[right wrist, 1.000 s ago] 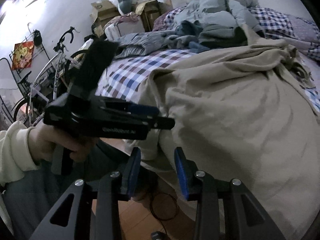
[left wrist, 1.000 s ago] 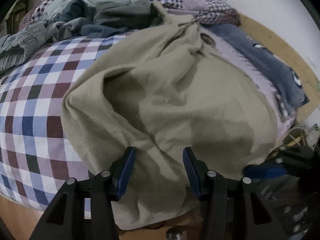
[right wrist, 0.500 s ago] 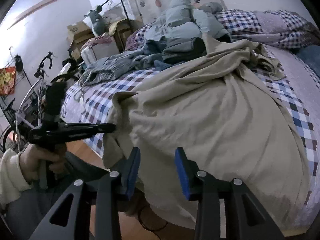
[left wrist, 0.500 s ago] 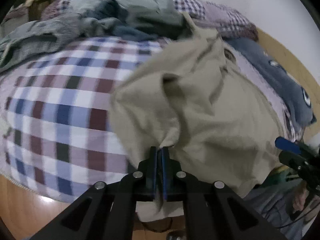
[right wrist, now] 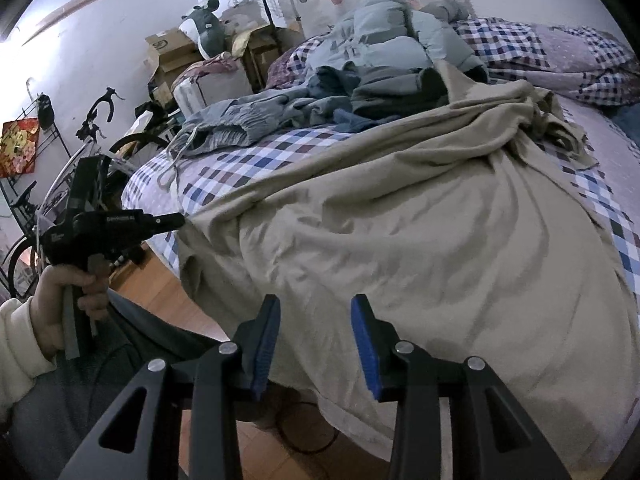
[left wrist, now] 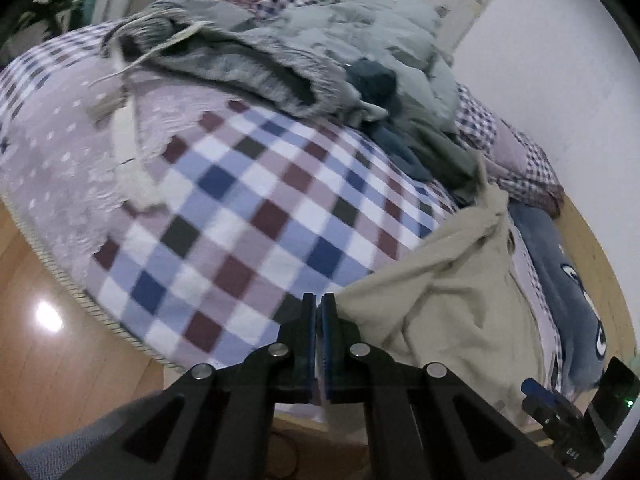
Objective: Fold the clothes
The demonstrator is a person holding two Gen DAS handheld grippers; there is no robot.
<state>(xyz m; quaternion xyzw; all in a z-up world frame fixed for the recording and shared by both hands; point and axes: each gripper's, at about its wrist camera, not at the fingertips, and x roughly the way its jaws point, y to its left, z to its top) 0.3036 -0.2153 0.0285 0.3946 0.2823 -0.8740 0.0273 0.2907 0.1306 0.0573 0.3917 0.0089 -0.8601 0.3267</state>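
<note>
A large beige garment (right wrist: pixel 420 232) lies spread and wrinkled over the near part of the checkered bed (right wrist: pixel 256 160). In the left wrist view it lies to the right as the beige garment (left wrist: pixel 448 304), bunched toward its far end. My left gripper (left wrist: pixel 319 305) is shut on a corner of it. The right wrist view shows that left gripper (right wrist: pixel 178 221), held by a hand (right wrist: pixel 60 296), pulling the corner out taut to the left, off the bed's edge. My right gripper (right wrist: pixel 316 310) stands open just above the garment's near edge, with nothing between its fingers.
A heap of other clothes (right wrist: pixel 384 64) sits at the back of the bed: grey sweatpants (left wrist: pixel 240 60), a pale blue padded jacket, dark pieces. A blue plush (left wrist: pixel 568 288) lies at the right. A bicycle (right wrist: pixel 92 140) and boxes (right wrist: pixel 172 52) stand left. Wooden floor (left wrist: pixel 60 340) lies below.
My left gripper has shut on the beige garment's corner and drawn it out to the left, stretching the cloth. The right gripper has stayed open near the front edge.
</note>
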